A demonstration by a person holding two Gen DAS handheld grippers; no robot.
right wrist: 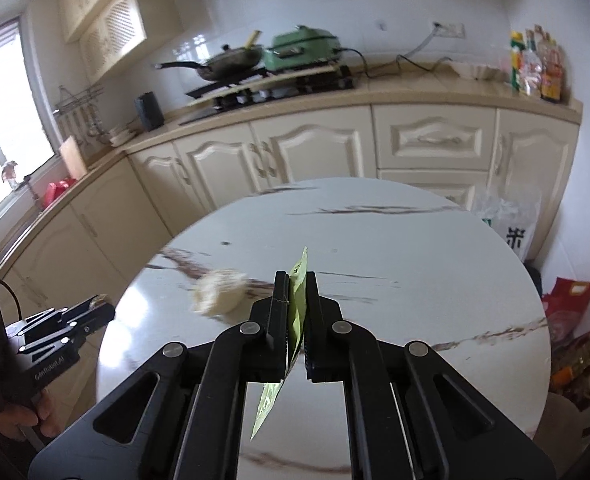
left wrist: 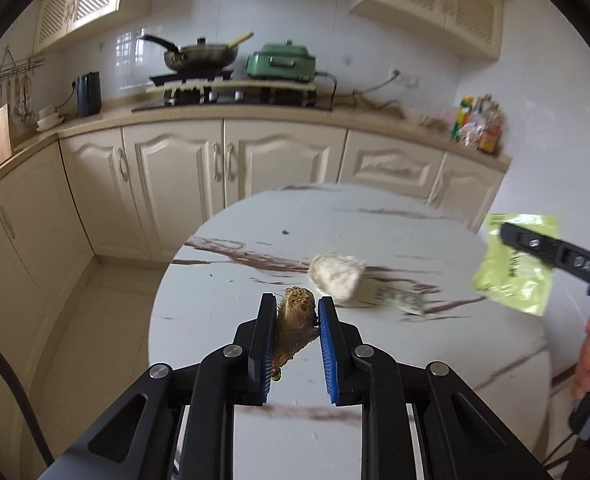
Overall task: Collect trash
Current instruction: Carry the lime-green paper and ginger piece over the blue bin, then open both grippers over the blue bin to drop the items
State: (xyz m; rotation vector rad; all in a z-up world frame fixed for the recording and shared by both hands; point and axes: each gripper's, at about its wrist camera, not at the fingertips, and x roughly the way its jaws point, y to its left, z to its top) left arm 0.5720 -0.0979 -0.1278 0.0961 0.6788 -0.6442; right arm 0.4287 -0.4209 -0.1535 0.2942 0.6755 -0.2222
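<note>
The left tongs [left wrist: 297, 320] are clenched on a brown, fibrous food scrap [left wrist: 295, 330], held between the blue pads above the round marble tabletop [left wrist: 375, 232]. The right tongs [right wrist: 296, 300] are clamped tight on a thin yellow-green wrapper [right wrist: 297, 312], which hangs edge-on between the black pads, clear of the tabletop. A crumpled white tissue [left wrist: 337, 276] lies on the tabletop, just beside a small printed scrap of paper [left wrist: 409, 303].

Three bits of trash, two lifted off the marble table

A brown stalk stub [left wrist: 295, 328] is pinched upright; a yellow-green wrapper [right wrist: 297, 312] hangs edge-on, clamped; a crumpled white tissue [left wrist: 337, 276] lies on the tabletop.
</note>
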